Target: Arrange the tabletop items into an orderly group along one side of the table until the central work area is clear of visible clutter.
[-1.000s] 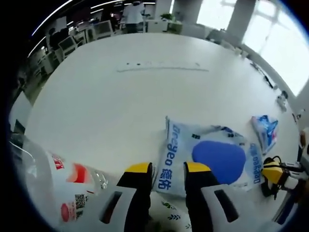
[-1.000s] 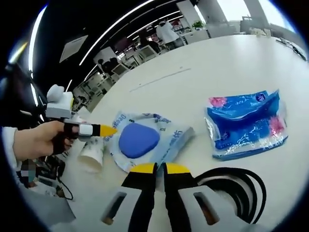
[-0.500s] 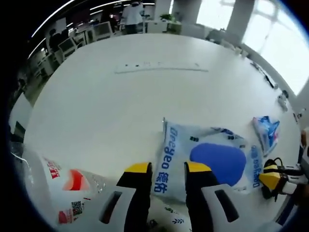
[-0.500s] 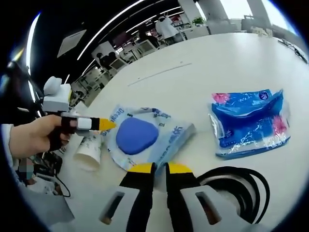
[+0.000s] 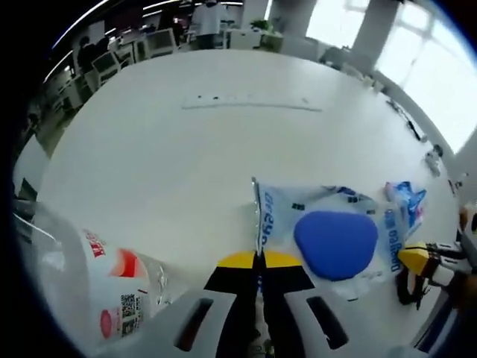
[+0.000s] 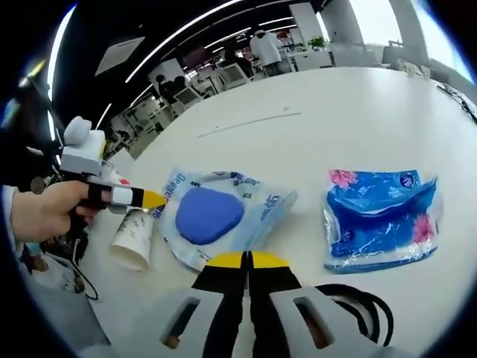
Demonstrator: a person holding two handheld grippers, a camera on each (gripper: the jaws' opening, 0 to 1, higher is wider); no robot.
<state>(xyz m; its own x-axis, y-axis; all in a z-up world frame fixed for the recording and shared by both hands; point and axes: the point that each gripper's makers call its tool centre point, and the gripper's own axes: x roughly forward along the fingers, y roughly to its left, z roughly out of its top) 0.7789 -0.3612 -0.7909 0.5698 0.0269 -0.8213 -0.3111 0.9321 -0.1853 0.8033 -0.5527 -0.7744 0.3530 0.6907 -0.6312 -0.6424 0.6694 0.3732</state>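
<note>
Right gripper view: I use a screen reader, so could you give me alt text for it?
On a white table, the left gripper, held in a hand, pinches the edge of a clear packet with a blue pad, beside a tipped paper cup. A blue tissue pack lies to the right, and the right gripper is shut in the foreground.

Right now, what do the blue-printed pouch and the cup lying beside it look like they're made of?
The pouch looks like thin, glossy plastic film: it wrinkles and catches light. The cup looks like matte paper, white with a faint print, lying on its side.
</note>
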